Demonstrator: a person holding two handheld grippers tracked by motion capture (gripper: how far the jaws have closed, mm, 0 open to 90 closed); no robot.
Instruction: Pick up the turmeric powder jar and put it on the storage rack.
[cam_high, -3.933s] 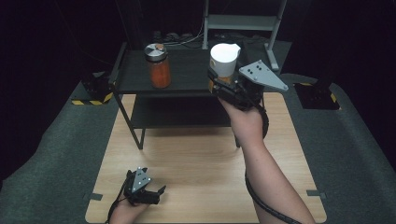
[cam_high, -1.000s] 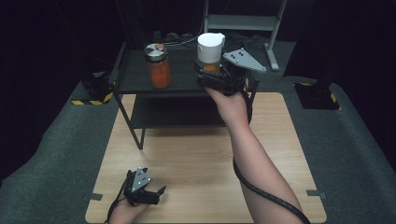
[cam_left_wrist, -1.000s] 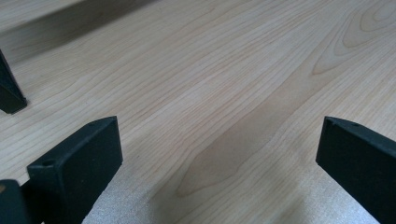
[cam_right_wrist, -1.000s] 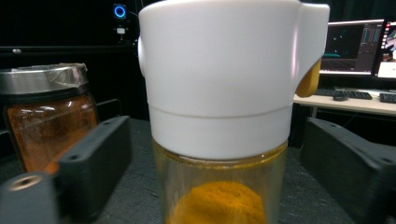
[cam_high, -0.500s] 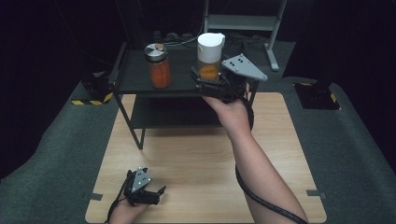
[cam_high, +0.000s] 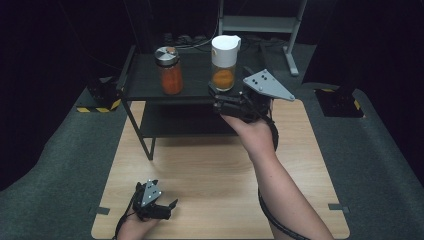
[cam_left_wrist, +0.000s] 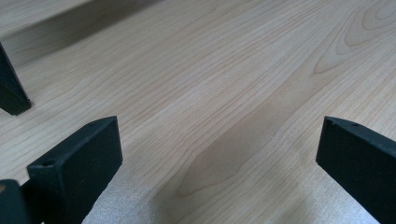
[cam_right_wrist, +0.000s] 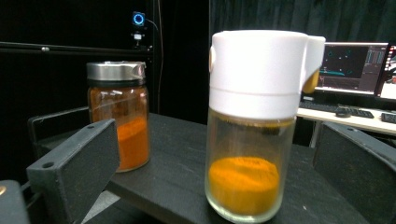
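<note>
Up at the far side of the wooden table (cam_high: 200, 170), the person's right forearm (cam_high: 280, 185) is reaching forward from the bottom edge, the wrist bending slightly as the hand is holding the right gripper (cam_high: 216, 96) level with the top of a small black shelf stand (cam_high: 140, 82). Its grey three-cornered plate (cam_high: 266, 85) is tilting toward the right. In the right gripper view the two black jaws are standing wide apart, released, with a white-capped glass jar (cam_right_wrist: 254, 126) between them but touching neither; orange powder is lying in the bottom of that jar. The jar is standing upright on the stand's top surface, near its front edge in the high view (cam_high: 224, 62). Just to its left, apart from it, a second jar with a metal lid (cam_high: 170, 70) is sitting upright on the same surface, holding more orange powder.

Near the table's front edge, the left hand (cam_high: 131, 229) is resting low, holding the left gripper (cam_high: 167, 207) just above the wood. In the left gripper view its jaws are spread open, with bare wood grain between them and nothing held.
</note>
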